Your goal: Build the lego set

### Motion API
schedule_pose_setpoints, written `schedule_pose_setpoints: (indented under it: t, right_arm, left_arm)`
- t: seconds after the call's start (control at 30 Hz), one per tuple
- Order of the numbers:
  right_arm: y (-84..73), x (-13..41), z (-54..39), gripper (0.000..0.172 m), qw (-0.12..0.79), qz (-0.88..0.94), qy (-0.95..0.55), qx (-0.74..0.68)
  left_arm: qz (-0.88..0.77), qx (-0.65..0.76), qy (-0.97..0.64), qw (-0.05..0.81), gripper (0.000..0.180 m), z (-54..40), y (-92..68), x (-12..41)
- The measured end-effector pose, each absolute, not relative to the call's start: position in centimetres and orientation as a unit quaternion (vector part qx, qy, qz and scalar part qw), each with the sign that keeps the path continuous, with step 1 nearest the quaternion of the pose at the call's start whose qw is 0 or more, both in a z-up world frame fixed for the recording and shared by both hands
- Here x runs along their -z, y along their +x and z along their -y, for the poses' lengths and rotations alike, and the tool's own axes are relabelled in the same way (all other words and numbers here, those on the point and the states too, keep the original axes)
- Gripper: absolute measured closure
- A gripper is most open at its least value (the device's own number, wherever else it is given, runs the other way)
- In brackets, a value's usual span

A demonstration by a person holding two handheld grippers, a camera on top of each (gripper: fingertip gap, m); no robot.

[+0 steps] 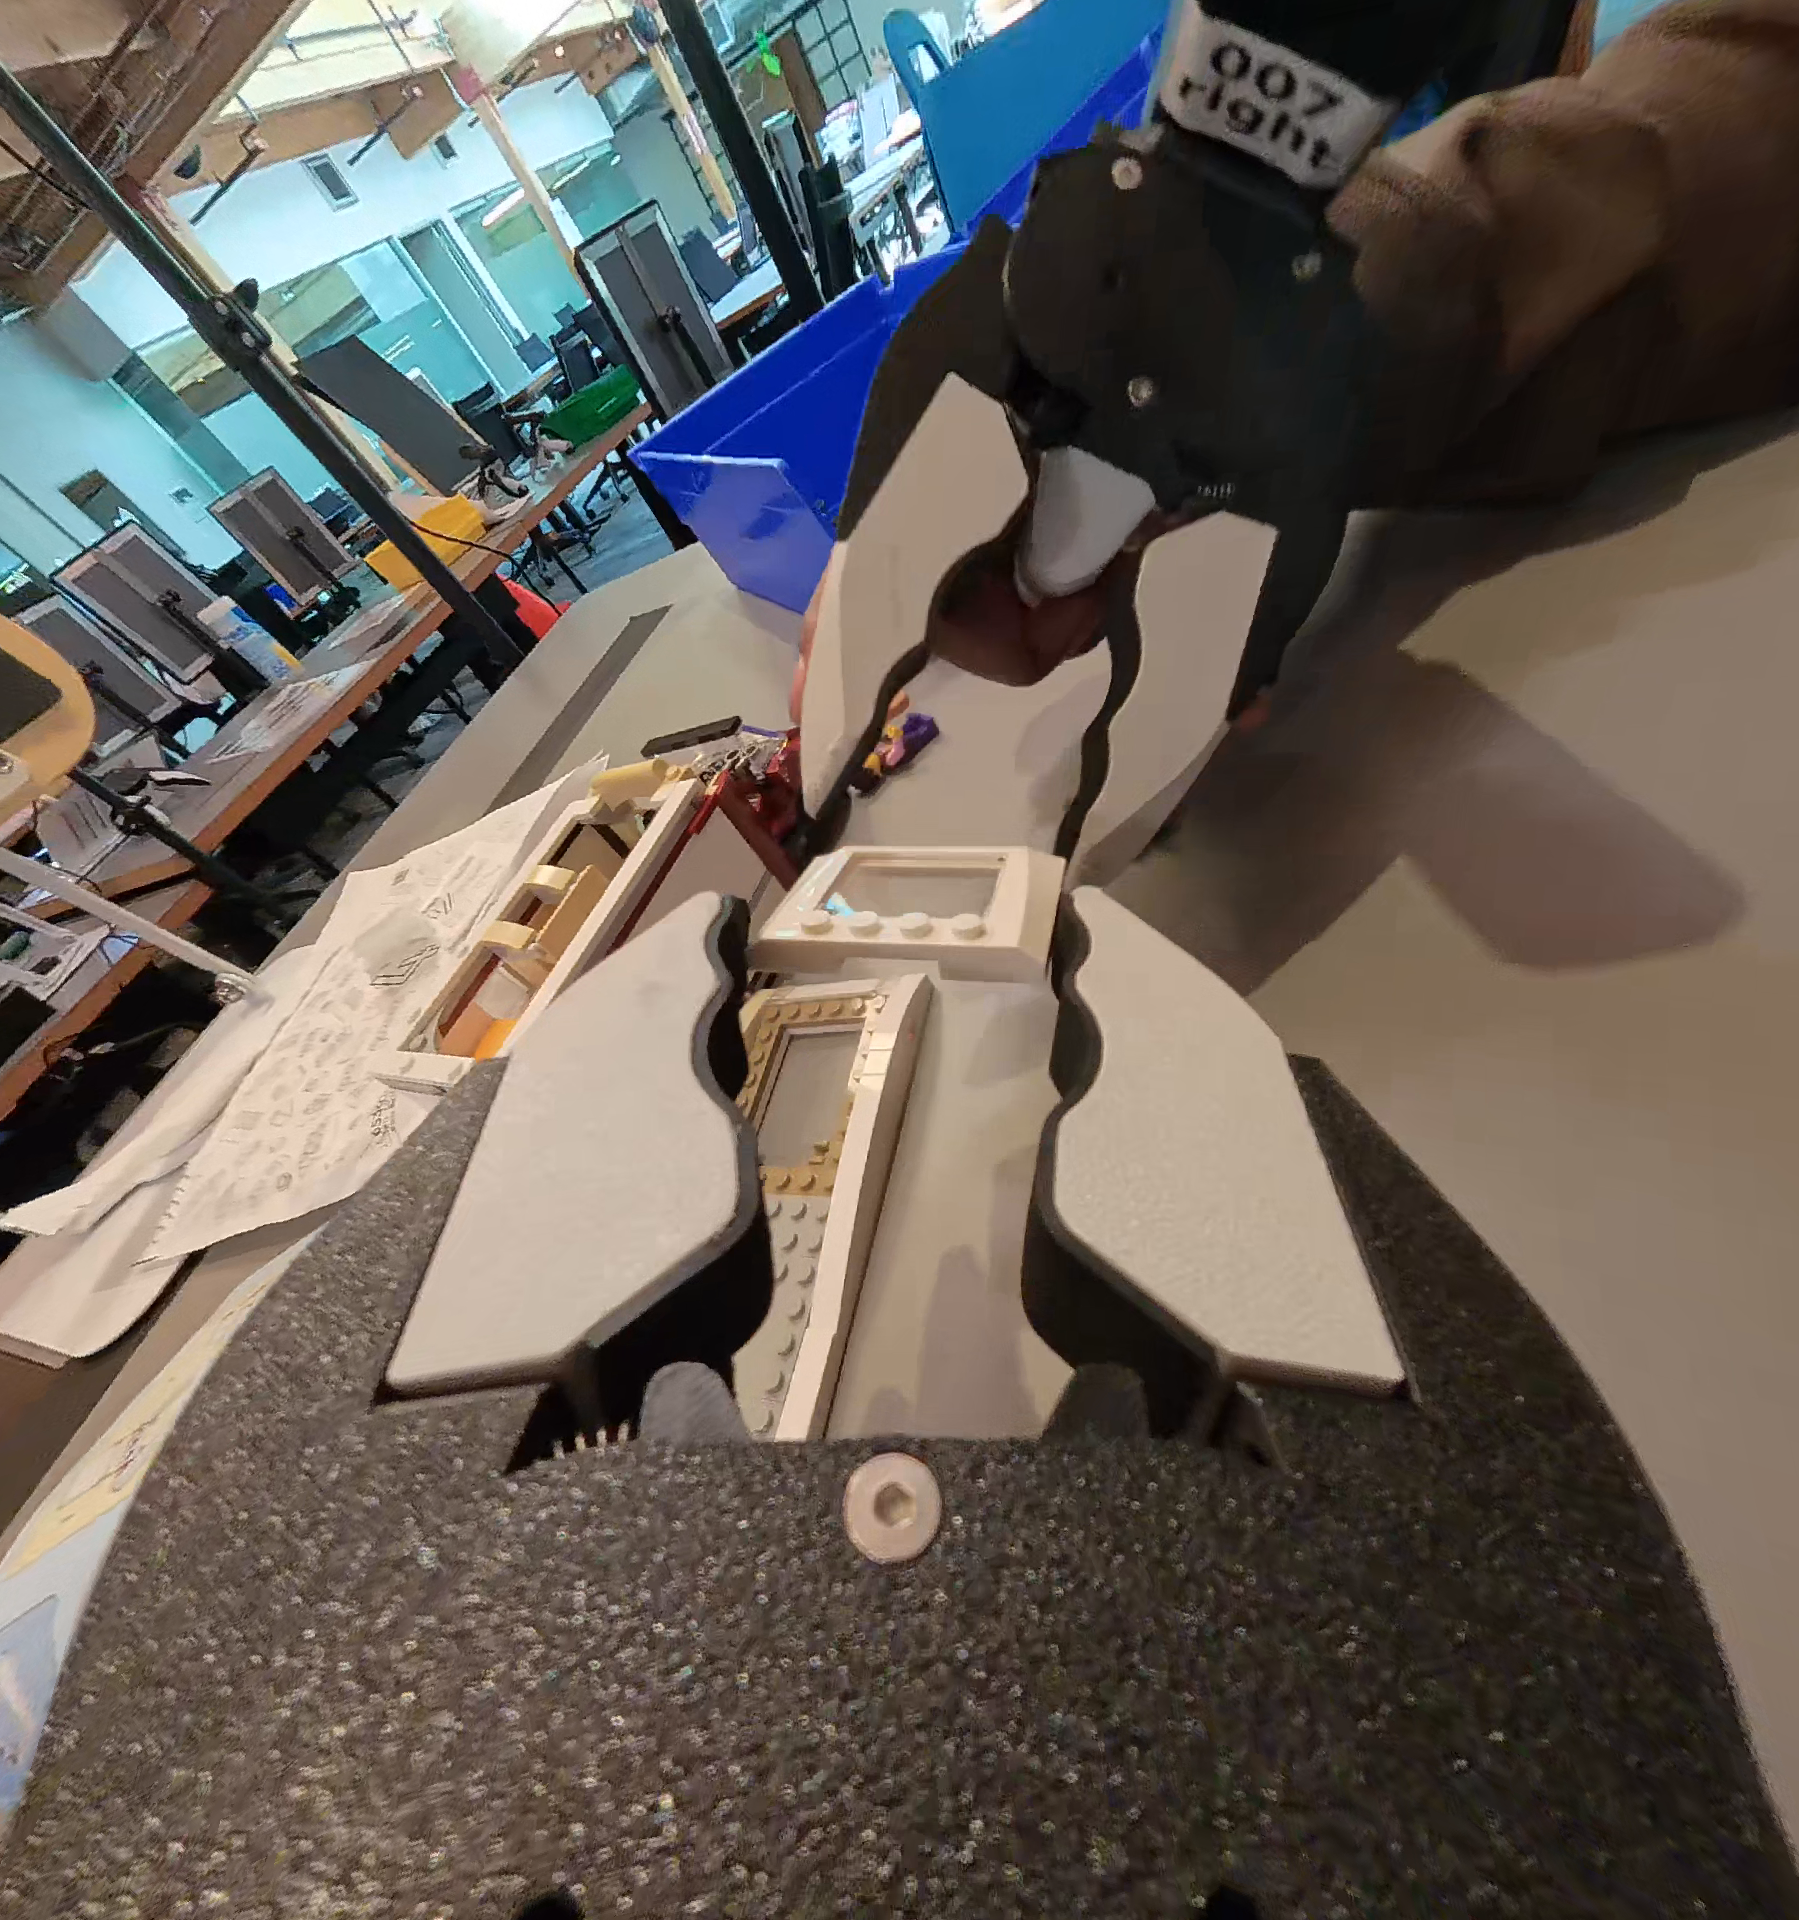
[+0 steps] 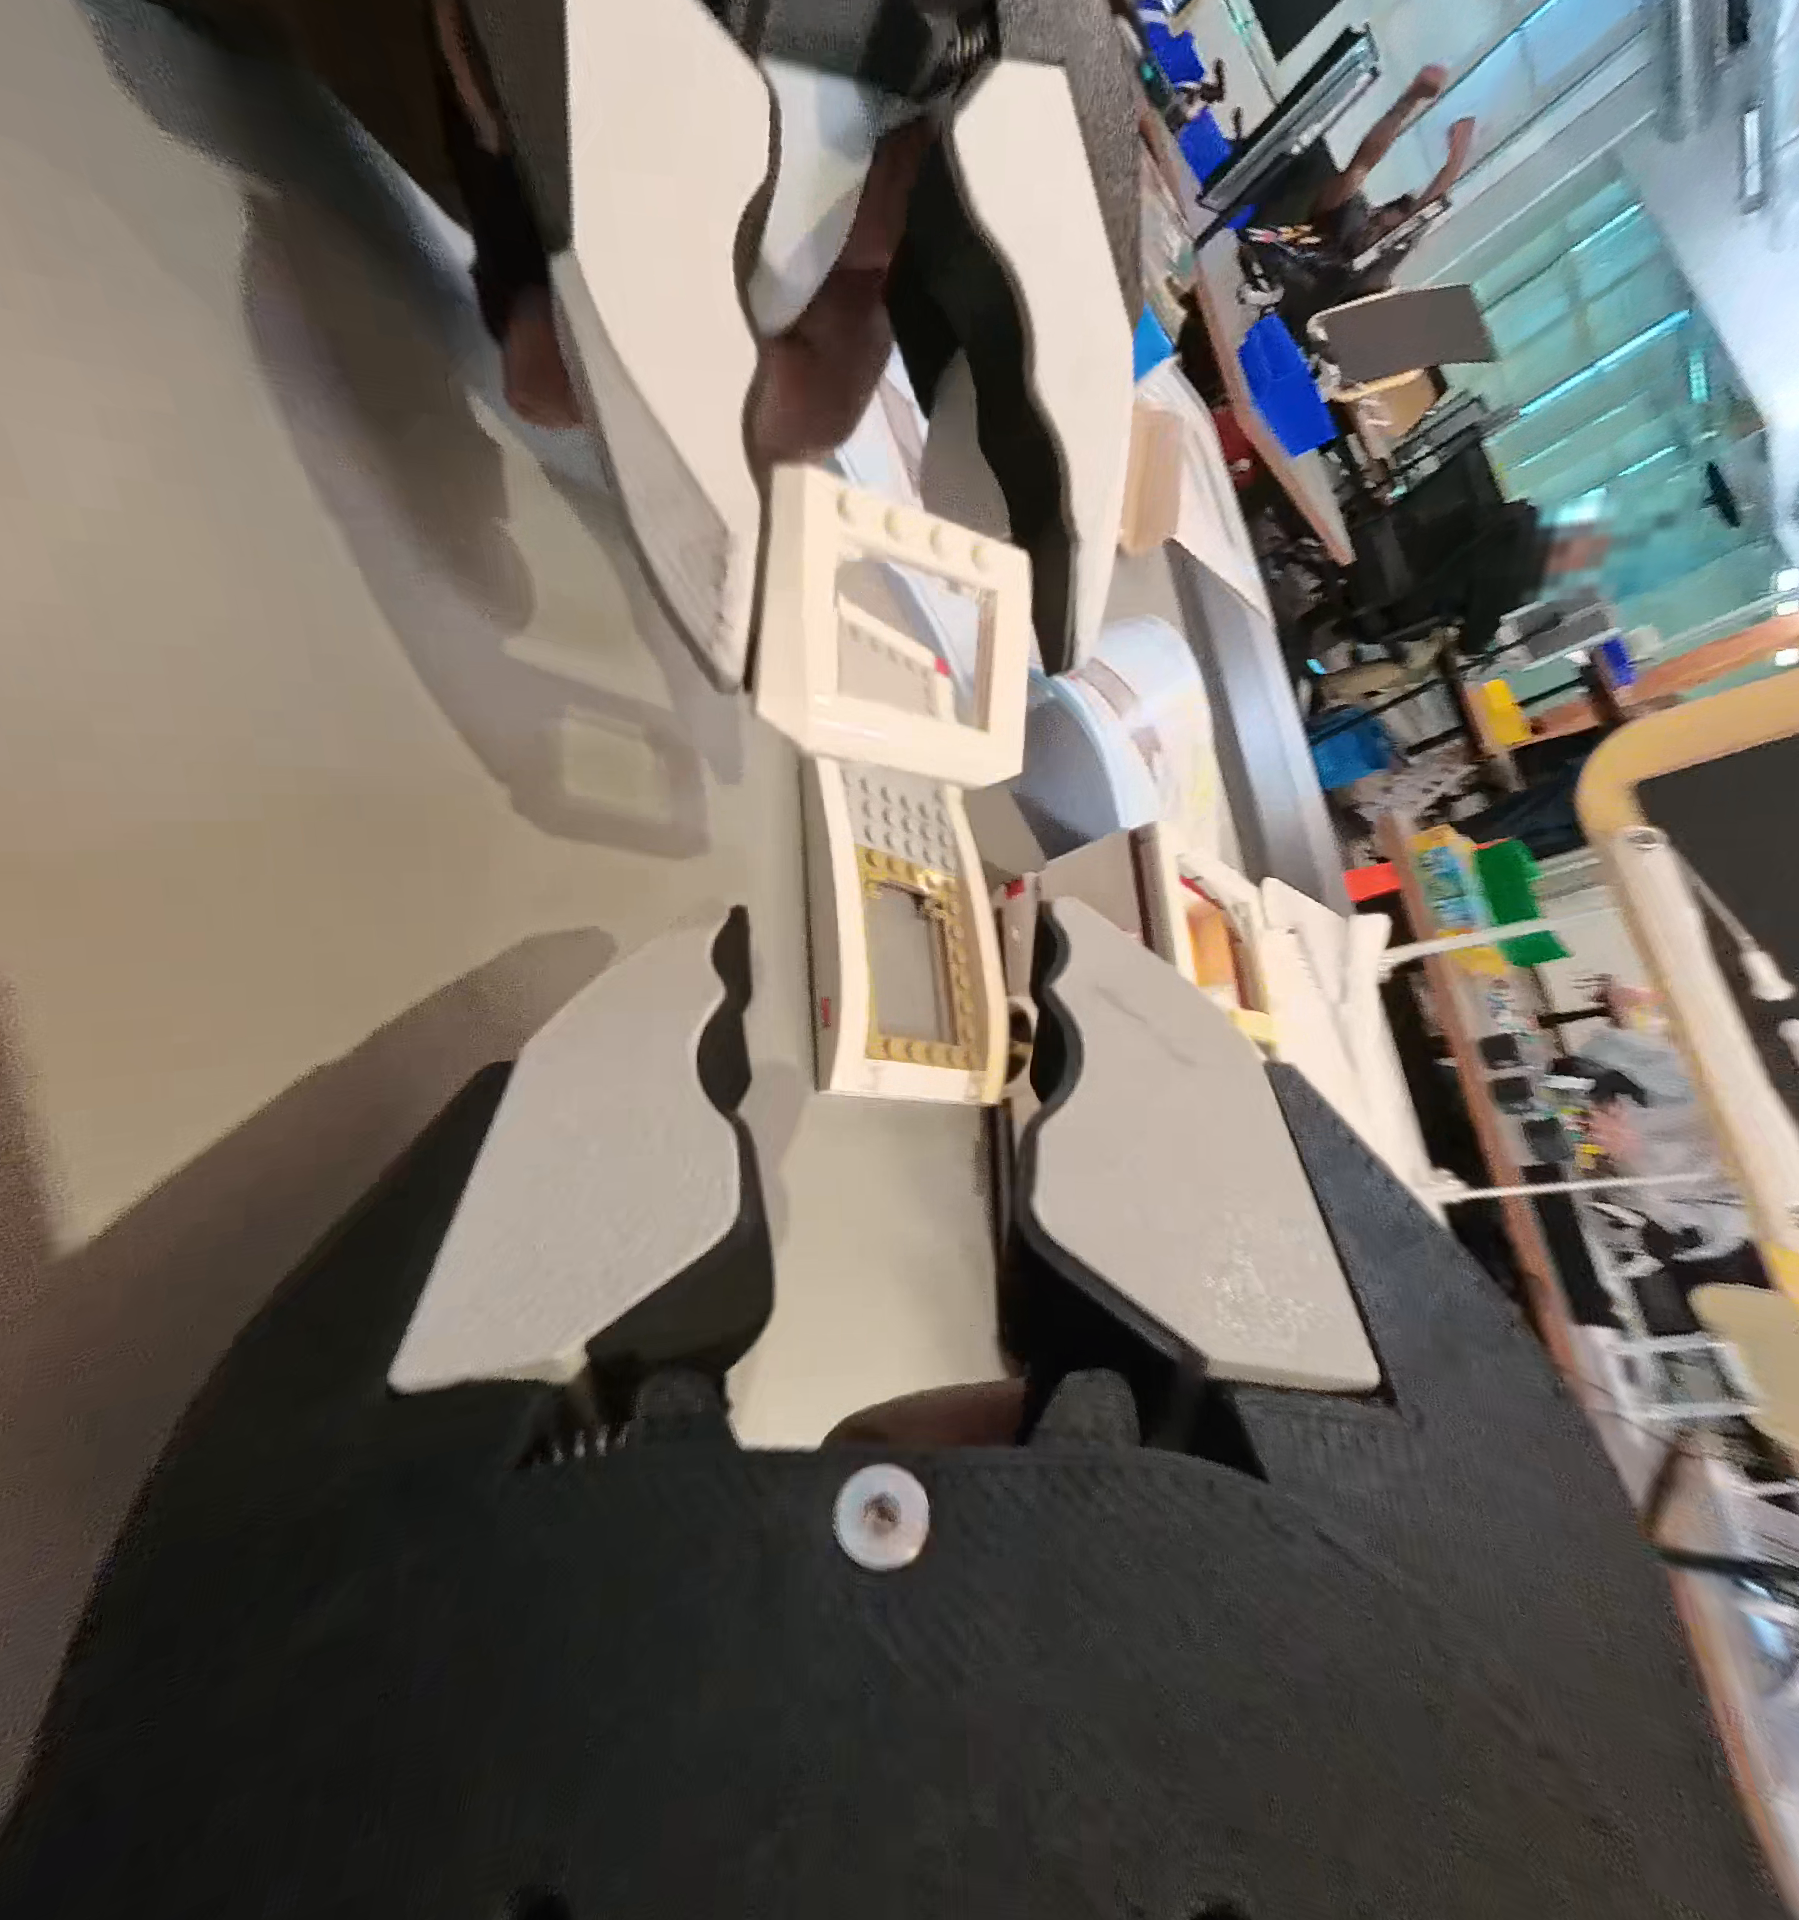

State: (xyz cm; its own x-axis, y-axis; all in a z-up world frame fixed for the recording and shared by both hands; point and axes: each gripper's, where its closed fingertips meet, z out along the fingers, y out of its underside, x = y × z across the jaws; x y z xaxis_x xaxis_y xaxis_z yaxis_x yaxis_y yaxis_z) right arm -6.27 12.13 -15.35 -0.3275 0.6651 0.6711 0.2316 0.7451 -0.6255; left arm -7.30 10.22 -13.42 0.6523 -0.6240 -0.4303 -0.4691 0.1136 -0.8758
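Open workshop – long benches (image 1: 375, 665), blue bins (image 1: 770, 416).

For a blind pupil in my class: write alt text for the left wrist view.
The left gripper holds a white window-frame brick above a white and tan brick model on a grey table. The right gripper, open, faces it.

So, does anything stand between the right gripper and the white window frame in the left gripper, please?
Nothing visible does. The open right gripper faces the white window frame, clamped in the left gripper; the white-and-tan brick assembly lies lower, on the table.
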Motion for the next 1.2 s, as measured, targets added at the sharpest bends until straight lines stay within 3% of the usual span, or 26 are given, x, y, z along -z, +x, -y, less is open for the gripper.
schedule_pose_setpoints:
  t: [0.27, 0.53, 0.8, 0.97, 1.2]
  right_arm:
    - [-6.0, 15.5, -9.6, 0.105, 0.430, 0.788, -0.309, -0.314]
    - [-5.8, 16.8, -9.0, 0.120, 0.408, 0.808, -0.302, -0.300]
    - [-6.0, 17.1, -10.9, 0.120, 0.410, 0.801, -0.339, -0.276]
    - [-5.7, 17.6, -13.2, 0.120, 0.391, 0.792, -0.385, -0.266]
    - [-5.2, 18.1, -14.4, 0.120, 0.377, 0.790, -0.408, -0.260]
  left_arm:
    - [-0.467, 0.027, -0.651, 0.598, 0.123, -9.9, -6.0, 15.0]
    - [-0.494, 0.033, -0.644, 0.583, 0.123, -9.6, -5.0, 16.0]
    - [-0.449, 0.063, -0.694, 0.560, 0.122, -10.4, -7.2, 15.9]
    - [-0.340, 0.114, -0.800, 0.480, 0.102, -13.5, -11.1, 17.0]
    - [-0.362, 0.078, -0.867, 0.335, 0.094, -15.2, -12.8, 21.5]
